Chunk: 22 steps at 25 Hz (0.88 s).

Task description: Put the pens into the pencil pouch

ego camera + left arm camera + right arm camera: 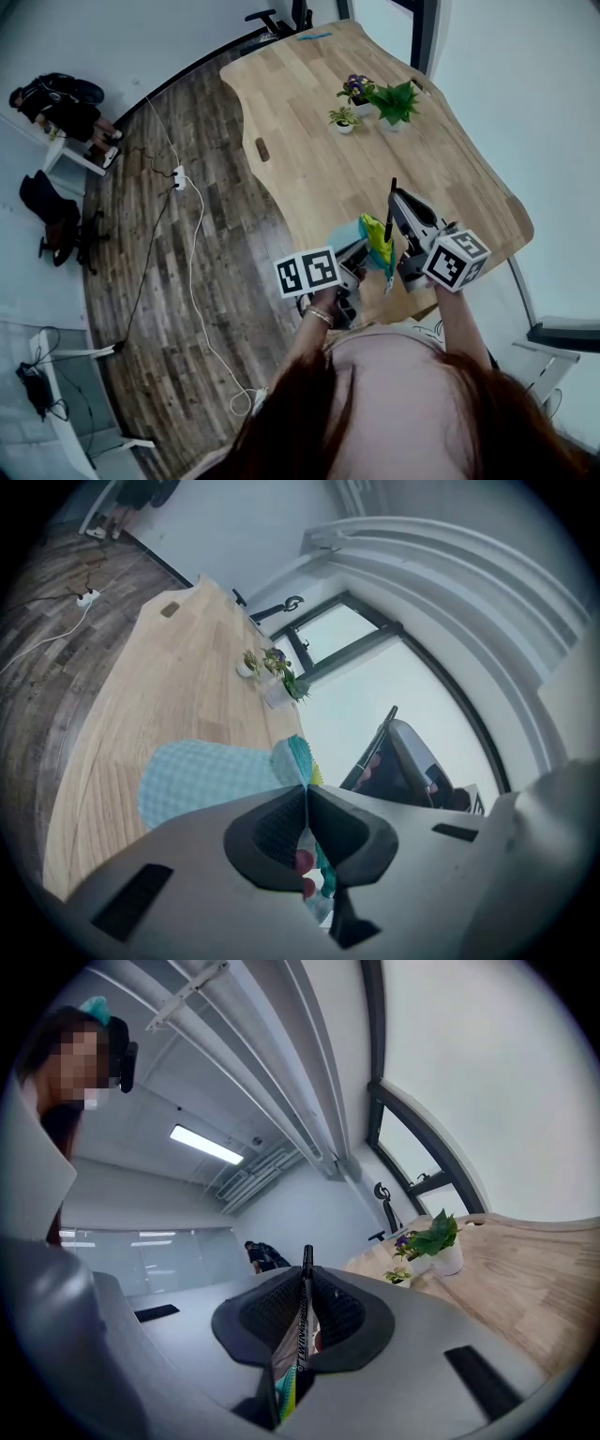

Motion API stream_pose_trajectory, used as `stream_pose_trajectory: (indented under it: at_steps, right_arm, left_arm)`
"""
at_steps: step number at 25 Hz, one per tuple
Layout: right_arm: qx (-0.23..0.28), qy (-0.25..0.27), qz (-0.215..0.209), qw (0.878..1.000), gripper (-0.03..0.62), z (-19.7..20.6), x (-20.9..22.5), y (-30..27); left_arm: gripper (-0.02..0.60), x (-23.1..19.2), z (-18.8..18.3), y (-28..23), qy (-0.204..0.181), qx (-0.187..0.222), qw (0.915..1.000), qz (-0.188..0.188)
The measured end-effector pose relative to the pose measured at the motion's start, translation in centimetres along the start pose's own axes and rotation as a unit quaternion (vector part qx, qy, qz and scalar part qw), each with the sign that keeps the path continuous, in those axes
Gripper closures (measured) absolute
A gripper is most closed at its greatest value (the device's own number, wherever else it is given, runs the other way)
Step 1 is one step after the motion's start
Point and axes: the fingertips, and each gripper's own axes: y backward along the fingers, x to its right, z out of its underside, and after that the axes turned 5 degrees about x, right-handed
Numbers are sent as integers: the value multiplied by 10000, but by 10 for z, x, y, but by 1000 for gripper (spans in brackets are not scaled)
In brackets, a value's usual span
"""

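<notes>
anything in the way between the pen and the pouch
Nothing visible. The right claw holds the pen close beside the pouch, which the left claw pinches by its edge; whether its mouth is open I cannot tell.

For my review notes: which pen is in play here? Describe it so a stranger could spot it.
At the near edge of the wooden table, find the right hand-held gripper. The pen is the thin stick clamped between its jaws and sticking out past their tips. Unlike the broad, pale blue checked pouch beside it, it is slim and black.
</notes>
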Motion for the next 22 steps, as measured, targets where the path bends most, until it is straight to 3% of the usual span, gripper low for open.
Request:
stream_pose_trajectory:
  at_steps: [10, 22]
  right_arm:
    - [-181, 204, -38, 9996, 562, 16, 2, 5]
    - [-537, 421, -48, 9977, 560, 35, 7, 15]
  left_arm:
    - [574, 11, -2, 2, 248, 59, 9994, 235]
    - [574, 7, -3, -1, 251, 56, 9995, 178]
